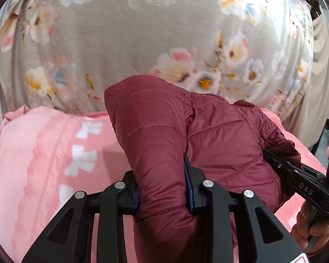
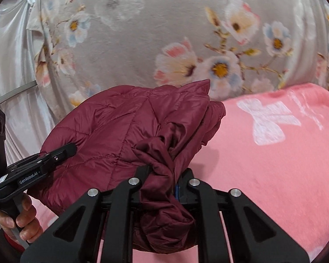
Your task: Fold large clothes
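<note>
A maroon quilted puffer jacket [image 1: 186, 135] is bunched up and held above a pink blanket [image 1: 43, 153]. My left gripper [image 1: 163, 188] is shut on a thick padded fold of the jacket. My right gripper [image 2: 162, 186] is shut on a twisted, thinner bunch of the same jacket [image 2: 120, 127]. In the left wrist view the right gripper [image 1: 274, 160] grips the jacket's right side. In the right wrist view the left gripper [image 2: 70, 149] presses into the jacket's left side. The lower part of the jacket hangs behind the fingers.
The pink blanket [image 2: 274, 164] with white bow prints covers the surface below. A grey floral sheet [image 1: 142, 32] rises behind it, also in the right wrist view [image 2: 164, 32]. Pale curtain fabric [image 2: 8, 65] hangs at the left. A person's hand [image 2: 19, 219] holds each tool.
</note>
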Available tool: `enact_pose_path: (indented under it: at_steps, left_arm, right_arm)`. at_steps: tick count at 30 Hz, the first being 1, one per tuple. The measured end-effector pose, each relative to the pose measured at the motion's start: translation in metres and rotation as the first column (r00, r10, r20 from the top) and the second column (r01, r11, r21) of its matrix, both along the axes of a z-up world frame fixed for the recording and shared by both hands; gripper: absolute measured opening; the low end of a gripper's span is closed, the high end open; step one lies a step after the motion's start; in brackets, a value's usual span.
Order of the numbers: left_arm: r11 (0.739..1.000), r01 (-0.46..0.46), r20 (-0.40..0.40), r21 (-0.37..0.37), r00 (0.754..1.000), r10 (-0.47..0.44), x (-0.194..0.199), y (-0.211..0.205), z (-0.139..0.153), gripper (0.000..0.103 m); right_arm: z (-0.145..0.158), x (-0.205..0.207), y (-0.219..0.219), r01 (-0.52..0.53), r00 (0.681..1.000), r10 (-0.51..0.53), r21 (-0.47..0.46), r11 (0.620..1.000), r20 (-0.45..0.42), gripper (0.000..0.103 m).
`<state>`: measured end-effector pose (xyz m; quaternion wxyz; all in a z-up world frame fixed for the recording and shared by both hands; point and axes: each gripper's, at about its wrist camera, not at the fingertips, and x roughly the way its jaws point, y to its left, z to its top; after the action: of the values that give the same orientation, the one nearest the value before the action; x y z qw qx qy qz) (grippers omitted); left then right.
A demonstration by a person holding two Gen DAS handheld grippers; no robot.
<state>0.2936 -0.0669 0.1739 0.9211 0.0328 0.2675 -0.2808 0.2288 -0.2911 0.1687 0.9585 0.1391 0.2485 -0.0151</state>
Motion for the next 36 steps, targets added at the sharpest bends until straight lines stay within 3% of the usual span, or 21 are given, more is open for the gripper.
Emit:
enact_pose_path:
  at_steps: [6, 12, 18, 22, 24, 26, 29, 31, 32, 34, 36]
  left_arm:
    - [1.000, -0.017, 0.032, 0.024, 0.999, 0.016, 0.050, 0.023, -0.027, 0.027]
    - [0.997, -0.032, -0.049, 0.073, 0.998, 0.036, 0.089, 0.027, -0.083, 0.027]
    - [0.992, -0.058, -0.088, 0.109, 0.994, 0.068, 0.094, 0.034, -0.121, 0.031]
    - [0.989, -0.100, -0.161, 0.105, 0.980, 0.116, 0.099, 0.039, -0.122, 0.045]
    - [0.981, -0.156, -0.206, 0.115, 0.962, 0.177, 0.094, 0.047, -0.118, 0.056]
    - [0.969, -0.198, -0.196, 0.146, 0.954, 0.225, 0.084, 0.054, -0.111, 0.058]
    - [0.950, -0.249, -0.209, 0.191, 0.935, 0.287, 0.062, 0.061, -0.098, 0.060]
    - [0.938, -0.272, -0.258, 0.214, 0.911, 0.322, 0.052, 0.063, -0.092, 0.060]
    - [0.936, -0.282, -0.307, 0.209, 0.890, 0.336, 0.047, 0.063, -0.092, 0.060]
    - [0.949, -0.269, -0.389, 0.166, 0.866, 0.314, 0.036, 0.061, -0.093, 0.060]
    - [0.956, -0.243, -0.412, 0.163, 0.864, 0.290, 0.025, 0.054, -0.097, 0.060]
  right_arm:
    - [-0.027, 0.056, 0.022, -0.035, 0.999, 0.035, -0.016, 0.999, -0.025, 0.012]
    - [-0.085, 0.097, 0.036, -0.057, 0.989, 0.053, -0.027, 0.998, -0.141, 0.012]
    - [-0.118, 0.102, 0.041, -0.057, 0.976, 0.052, -0.019, 0.998, -0.209, 0.013]
    - [-0.119, 0.102, 0.030, -0.049, 0.966, 0.059, 0.048, 0.998, -0.251, 0.023]
    - [-0.114, 0.092, 0.025, -0.031, 0.958, 0.043, 0.046, 0.998, -0.284, 0.034]
    - [-0.105, 0.076, 0.018, -0.017, 0.956, 0.031, 0.049, 0.999, -0.291, 0.040]
    - [-0.086, 0.049, 0.010, 0.010, 0.963, 0.003, 0.048, 0.999, -0.271, 0.040]
    - [-0.074, 0.041, 0.011, 0.003, 0.965, 0.011, 0.053, 0.999, -0.262, 0.035]
    - [-0.068, 0.040, 0.015, -0.006, 0.964, 0.018, 0.047, 0.999, -0.263, 0.026]
    - [-0.059, 0.044, 0.028, -0.038, 0.960, 0.040, 0.013, 0.999, -0.275, 0.015]
    - [-0.056, 0.051, 0.045, -0.068, 0.958, 0.046, -0.069, 0.995, -0.283, 0.012]
